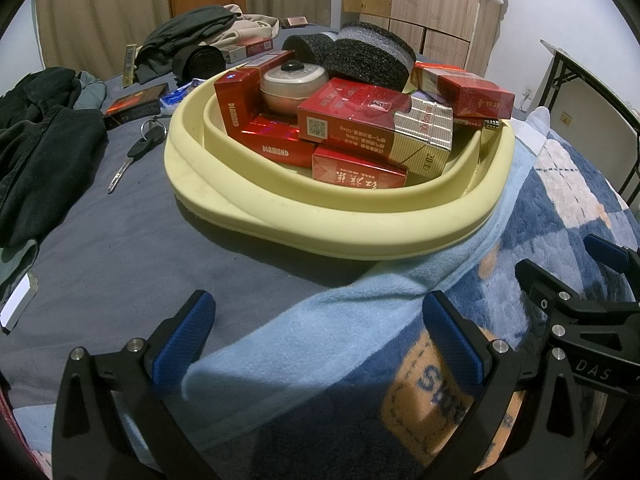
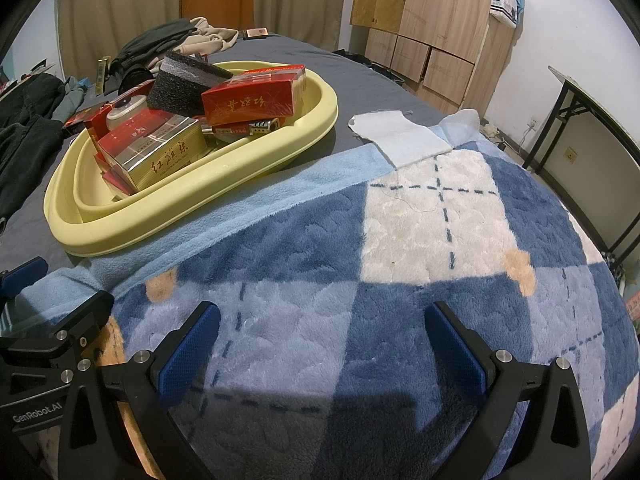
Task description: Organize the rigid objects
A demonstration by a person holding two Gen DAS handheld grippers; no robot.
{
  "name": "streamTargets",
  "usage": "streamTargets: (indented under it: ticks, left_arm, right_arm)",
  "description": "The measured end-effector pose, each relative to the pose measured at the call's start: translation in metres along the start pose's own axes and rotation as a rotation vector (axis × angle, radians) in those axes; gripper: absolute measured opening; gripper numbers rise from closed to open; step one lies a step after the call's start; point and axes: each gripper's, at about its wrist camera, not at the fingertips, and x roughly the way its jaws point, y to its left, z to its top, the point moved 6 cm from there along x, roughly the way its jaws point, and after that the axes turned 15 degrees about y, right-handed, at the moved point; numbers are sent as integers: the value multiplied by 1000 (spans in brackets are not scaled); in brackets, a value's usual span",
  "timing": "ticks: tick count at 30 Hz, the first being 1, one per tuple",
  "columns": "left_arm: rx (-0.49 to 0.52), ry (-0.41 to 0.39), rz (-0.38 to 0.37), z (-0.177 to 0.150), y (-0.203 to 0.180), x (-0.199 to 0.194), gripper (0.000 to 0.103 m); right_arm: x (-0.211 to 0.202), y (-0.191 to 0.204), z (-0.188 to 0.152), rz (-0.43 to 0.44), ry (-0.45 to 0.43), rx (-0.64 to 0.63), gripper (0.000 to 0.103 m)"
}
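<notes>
A pale yellow basin (image 1: 280, 216) was seen resting on a grey bed sheet (image 1: 120, 248), its near edge lying on the light blue border of a checked fleece blanket (image 2: 400, 300). The basin was piled with red cigarette packs (image 1: 352, 120), a red and gold pack (image 1: 424, 136), a round cream container (image 1: 294, 88) with a dark knob, and black foam blocks (image 1: 360, 56) stacked at the far side. A lighter (image 2: 262, 126) was tucked under one red pack near the far rim.

The left gripper (image 1: 320, 340) was held low over the blanket's blue border, its blue pads spread wide with nothing between them. The right gripper (image 2: 322, 344) was likewise spread wide and empty, over the checked blanket, well apart from the basin.

To the left of the basin, a key (image 1: 132, 156) on a ring, a dark red pack (image 1: 136, 104) and a blue and white wrapper (image 1: 176, 96) were left on the sheet. Dark clothing (image 1: 40, 140) was heaped along the left side, and more garments (image 1: 192, 32) lay beyond the basin. A white cloth (image 2: 400, 136) was spread at the blanket's far corner. Wooden cabinets (image 2: 432, 20) and a folding table (image 2: 592, 108) stood beyond the bed.
</notes>
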Motion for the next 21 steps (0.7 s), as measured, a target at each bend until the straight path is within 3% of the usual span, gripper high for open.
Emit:
streamTargets:
  ticks: [21]
  left_arm:
    - [0, 0, 0, 0, 0, 0, 103]
  right_arm:
    - [0, 0, 0, 0, 0, 0, 103]
